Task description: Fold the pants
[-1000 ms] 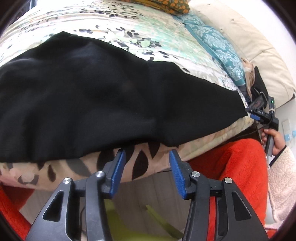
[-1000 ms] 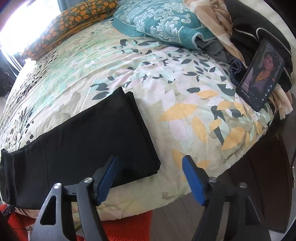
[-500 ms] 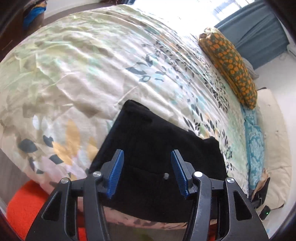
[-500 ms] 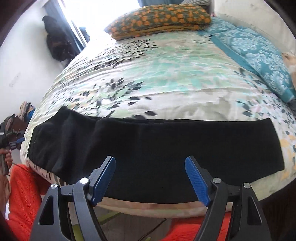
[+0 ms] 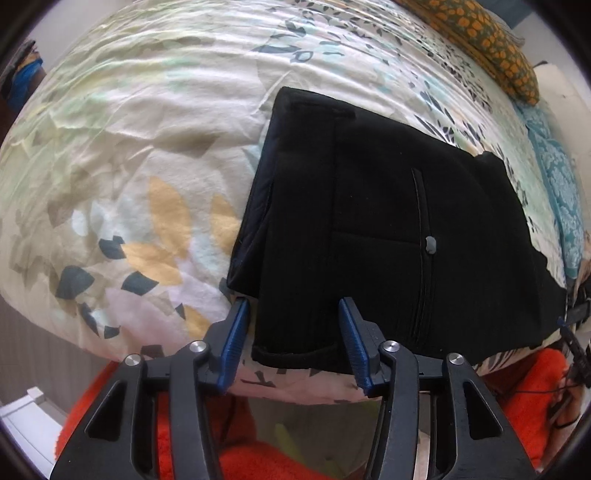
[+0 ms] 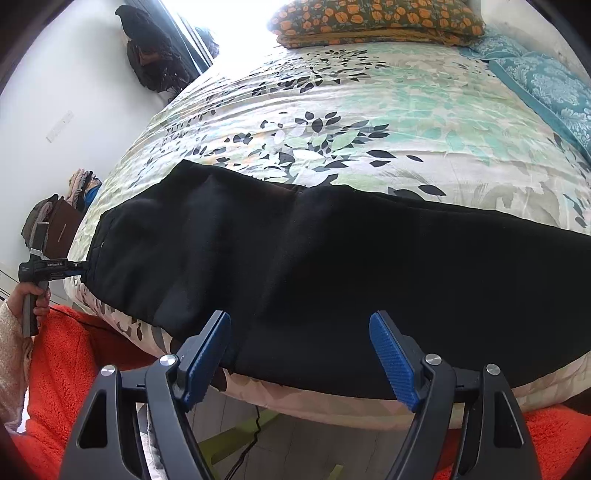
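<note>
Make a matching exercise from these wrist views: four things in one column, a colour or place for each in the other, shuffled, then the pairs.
Things:
1. pants
2. pillow
3. left gripper
4. right gripper

Descriptions:
A. orange-flowered, at the bed's far end
B. black, laid flat along the bed's near edge
C. jaws wide apart at the long edge of the cloth
D. at the waistband corner

Pairs: 1-B, 2-A, 3-D, 4-C
</note>
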### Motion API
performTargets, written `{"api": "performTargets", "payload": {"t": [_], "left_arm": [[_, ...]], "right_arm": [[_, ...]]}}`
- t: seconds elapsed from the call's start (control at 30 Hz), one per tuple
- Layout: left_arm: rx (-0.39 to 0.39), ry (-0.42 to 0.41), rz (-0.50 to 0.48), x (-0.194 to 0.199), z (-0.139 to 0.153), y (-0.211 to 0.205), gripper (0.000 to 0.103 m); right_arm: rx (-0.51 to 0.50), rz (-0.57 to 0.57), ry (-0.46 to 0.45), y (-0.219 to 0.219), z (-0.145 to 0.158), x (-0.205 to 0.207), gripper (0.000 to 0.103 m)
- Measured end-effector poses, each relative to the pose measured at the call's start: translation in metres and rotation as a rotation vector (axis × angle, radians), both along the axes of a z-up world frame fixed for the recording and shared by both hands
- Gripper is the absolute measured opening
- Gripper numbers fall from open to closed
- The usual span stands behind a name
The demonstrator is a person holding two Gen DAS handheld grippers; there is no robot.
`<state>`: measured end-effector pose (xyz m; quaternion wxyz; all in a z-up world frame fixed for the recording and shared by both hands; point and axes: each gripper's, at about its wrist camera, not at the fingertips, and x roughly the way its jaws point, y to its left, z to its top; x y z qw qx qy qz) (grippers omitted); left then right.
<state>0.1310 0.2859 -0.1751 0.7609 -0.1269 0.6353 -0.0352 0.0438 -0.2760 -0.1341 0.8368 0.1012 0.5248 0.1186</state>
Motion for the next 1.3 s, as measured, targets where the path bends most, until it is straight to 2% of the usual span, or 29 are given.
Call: {"api": "performTargets", "payload": {"t": [0.07, 0.1, 0.13, 0.23, 0.33, 0.43, 0.5, 0.57, 0.63, 0.67, 0.7, 0.73, 0.77, 0.83, 0.9, 0.93, 0.97, 1.07, 1.13, 1.2, 1.27, 1.3], "left_arm": [[0.041, -0.033, -0.026, -0.004, 0.006, -0.005, 0.023], [0.053, -0.058, -0.036, -0.005, 0.013, -0.007, 0.016], [0.072, -0.086, -0.04, -0.007, 0.021, -0.008, 0.005], [0.101, -0.182, -0.027, -0.004, 0.049, -0.002, 0.004], [0.098, -0.201, 0.017, 0.01, 0.056, 0.013, 0.004], [0.195, -0.139, -0.005, 0.021, 0.027, 0.015, 0.004], [0.221, -0.129, 0.004, 0.023, 0.013, 0.012, 0.005], [0.236, -0.146, 0.028, 0.024, 0.018, 0.011, 0.006], [0.272, -0.146, 0.07, 0.021, 0.027, 0.012, 0.02], [0.319, -0.16, 0.105, 0.015, 0.035, 0.013, 0.021], [0.371, -0.194, 0.144, 0.01, 0.046, 0.014, 0.021], [0.393, -0.246, 0.18, 0.006, 0.059, 0.015, 0.027], [0.368, -0.305, 0.207, 0.004, 0.071, 0.014, 0.03], [0.215, -0.412, 0.196, 0.008, 0.087, 0.002, 0.045], [0.059, -0.466, 0.121, 0.026, 0.084, -0.022, 0.045], [0.001, -0.468, 0.081, 0.036, 0.076, -0.037, 0.046], [-0.023, -0.468, 0.044, 0.044, 0.067, -0.051, 0.045], [0.055, -0.412, -0.025, 0.059, 0.031, -0.08, 0.045], [0.088, -0.379, -0.002, 0.056, 0.01, -0.077, 0.041], [0.057, -0.385, 0.047, 0.052, 0.003, -0.065, 0.032], [0.017, -0.381, 0.07, 0.05, 0.003, -0.057, 0.03], [0.004, -0.379, 0.074, 0.049, 0.003, -0.055, 0.029]], "right_arm": [[0.0, -0.02, 0.0, -0.006, 0.0, -0.001, 0.078], [0.005, -0.031, 0.004, -0.009, -0.001, -0.002, 0.078], [0.008, -0.043, 0.005, -0.012, -0.002, -0.003, 0.078], [0.019, -0.066, 0.003, -0.02, -0.002, -0.008, 0.078], [0.023, -0.07, 0.002, -0.021, -0.003, -0.009, 0.078], [0.026, -0.058, -0.004, -0.017, -0.003, -0.008, 0.078], [0.015, -0.042, -0.011, -0.012, -0.001, -0.006, 0.078], [0.001, -0.014, -0.011, -0.006, 0.0, -0.002, 0.078], [-0.018, 0.023, -0.014, 0.001, 0.002, 0.005, 0.078], [-0.024, 0.045, -0.017, 0.005, 0.003, 0.011, 0.078], [-0.022, 0.068, -0.021, 0.009, 0.005, 0.019, 0.078], [-0.009, 0.086, -0.024, 0.013, 0.008, 0.03, 0.078], [0.017, 0.101, -0.027, 0.018, 0.01, 0.043, 0.078], [0.091, 0.127, -0.026, 0.033, 0.014, 0.08, 0.078], [0.19, 0.162, 0.003, 0.055, 0.012, 0.126, 0.082], [0.246, 0.178, 0.018, 0.069, 0.01, 0.15, 0.083], [0.309, 0.197, 0.044, 0.083, 0.006, 0.173, 0.084], [0.468, 0.181, 0.129, 0.123, -0.013, 0.237, 0.085], [0.504, 0.171, 0.211, 0.146, -0.033, 0.271, 0.089], [0.499, 0.212, 0.33, 0.169, -0.056, 0.294, 0.089], [0.566, 0.339, 0.512, 0.193, -0.082, 0.304, 0.089], [0.598, 0.392, 0.575, 0.203, -0.09, 0.305, 0.089]]}}
